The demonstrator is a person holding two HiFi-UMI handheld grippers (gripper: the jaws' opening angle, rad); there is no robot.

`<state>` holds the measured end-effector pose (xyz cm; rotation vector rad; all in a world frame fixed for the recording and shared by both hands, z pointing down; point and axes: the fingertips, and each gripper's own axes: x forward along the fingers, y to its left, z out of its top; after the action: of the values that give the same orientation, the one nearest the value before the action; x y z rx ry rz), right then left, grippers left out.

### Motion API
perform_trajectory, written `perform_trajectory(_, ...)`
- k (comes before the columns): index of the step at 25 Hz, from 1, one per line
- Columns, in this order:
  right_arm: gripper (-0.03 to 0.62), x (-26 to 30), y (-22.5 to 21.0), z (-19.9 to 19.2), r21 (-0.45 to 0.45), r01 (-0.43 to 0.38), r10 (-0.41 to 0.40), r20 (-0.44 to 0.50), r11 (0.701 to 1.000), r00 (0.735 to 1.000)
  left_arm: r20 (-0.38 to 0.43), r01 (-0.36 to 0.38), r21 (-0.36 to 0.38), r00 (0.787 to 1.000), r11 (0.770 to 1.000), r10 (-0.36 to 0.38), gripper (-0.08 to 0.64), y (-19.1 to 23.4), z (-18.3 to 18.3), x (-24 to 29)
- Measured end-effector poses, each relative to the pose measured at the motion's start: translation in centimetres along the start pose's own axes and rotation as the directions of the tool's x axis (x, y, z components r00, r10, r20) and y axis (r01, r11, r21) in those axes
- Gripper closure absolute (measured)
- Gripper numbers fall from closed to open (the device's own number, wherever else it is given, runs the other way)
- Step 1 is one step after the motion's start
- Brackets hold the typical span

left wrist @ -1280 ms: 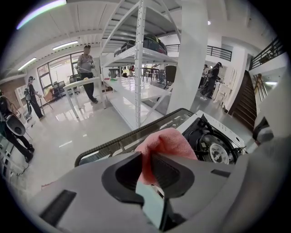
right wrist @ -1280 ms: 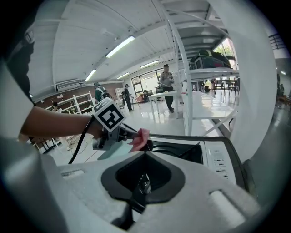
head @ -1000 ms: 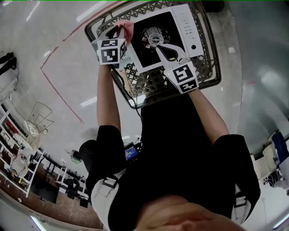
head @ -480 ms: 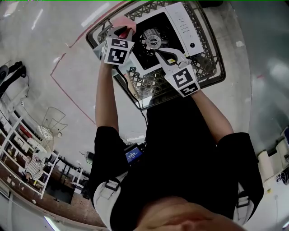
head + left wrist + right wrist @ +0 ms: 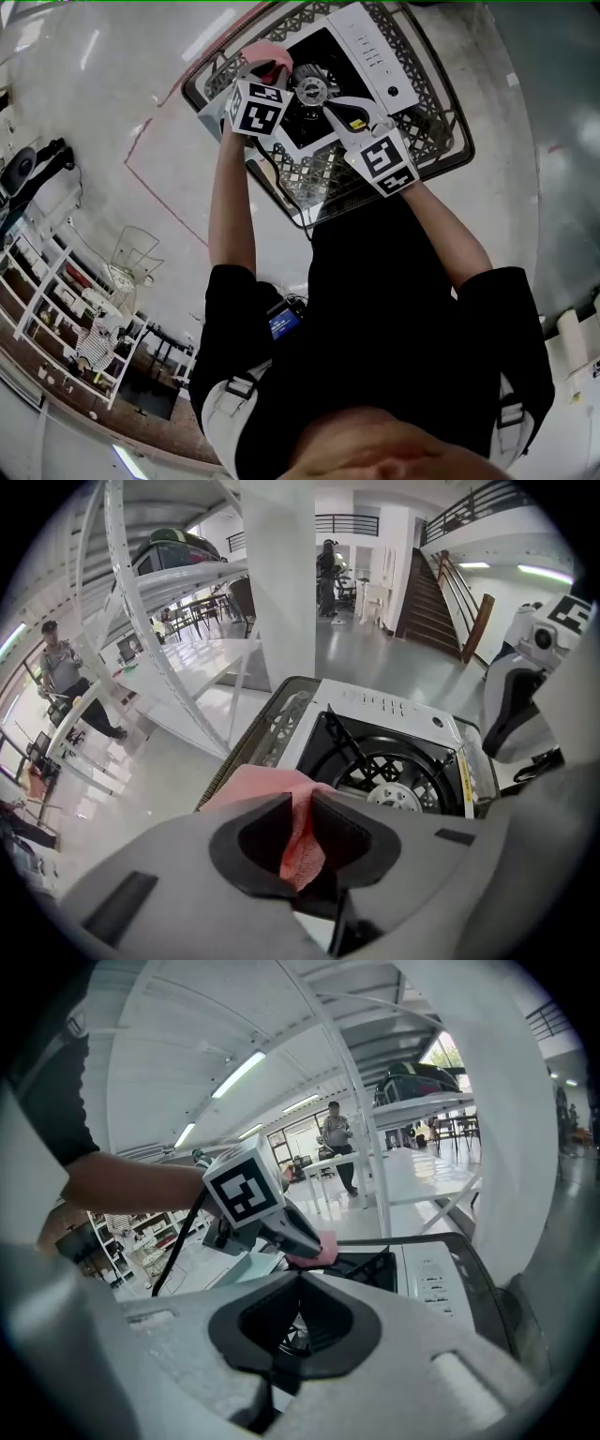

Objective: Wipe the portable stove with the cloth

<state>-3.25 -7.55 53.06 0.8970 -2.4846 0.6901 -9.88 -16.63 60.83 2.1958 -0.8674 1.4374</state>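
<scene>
My right tool [image 5: 298, 1283] is pinched fully together with nothing in it, and it hangs over the near side of the portable stove [image 5: 375, 47]. My left tool [image 5: 298, 803] is clamped on a fold of the pink cloth [image 5: 302, 841]. The cloth bunches out past the jaws over the stove's left edge, just beside the round burner [image 5: 312, 89]. The stove's white control strip lies across the burner from the cloth. The stove sits in a dark lattice tray [image 5: 427, 127], with glossy pale floor [image 5: 112, 141] showing around it.
</scene>
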Motion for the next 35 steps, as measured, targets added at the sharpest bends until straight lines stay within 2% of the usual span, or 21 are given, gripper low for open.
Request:
perform_trajectory(12,0.589,-1.7,-3.2,0.0,0.028,0.013,-0.014,0.008,1.000,1.000,-0.004,0.002,-0.056,1.000,0.998,-0.002,0.497,-1.0,1.7,1.5)
perform_trajectory(19,0.589,-2.9,-3.5,0.1,0.032,0.005,-0.005,0.001,0.999,1.000,0.014,0.033,-0.120,0.999,0.992,-0.032,0.497,-1.7,2.9,1.1)
perform_trajectory(25,0.589,-3.6,-4.5,0.1,0.036,0.007,-0.007,0.001,0.999,1.000,0.023,0.049,-0.141,0.999,0.989,-0.046,0.497,-2.3,4.2,1.6)
perform_trajectory(31,0.589,-3.8,-5.2,-0.1,0.036,0.001,-0.001,-0.005,0.999,1.000,0.009,0.023,-0.147,1.000,0.989,-0.022,0.497,-2.0,4.4,2.1)
perform_trajectory(35,0.589,-3.9,-5.6,-0.1,0.033,-0.008,0.008,-0.007,0.999,1.000,0.041,-0.002,-0.199,0.999,0.980,0.010,0.497,-1.3,5.2,2.3)
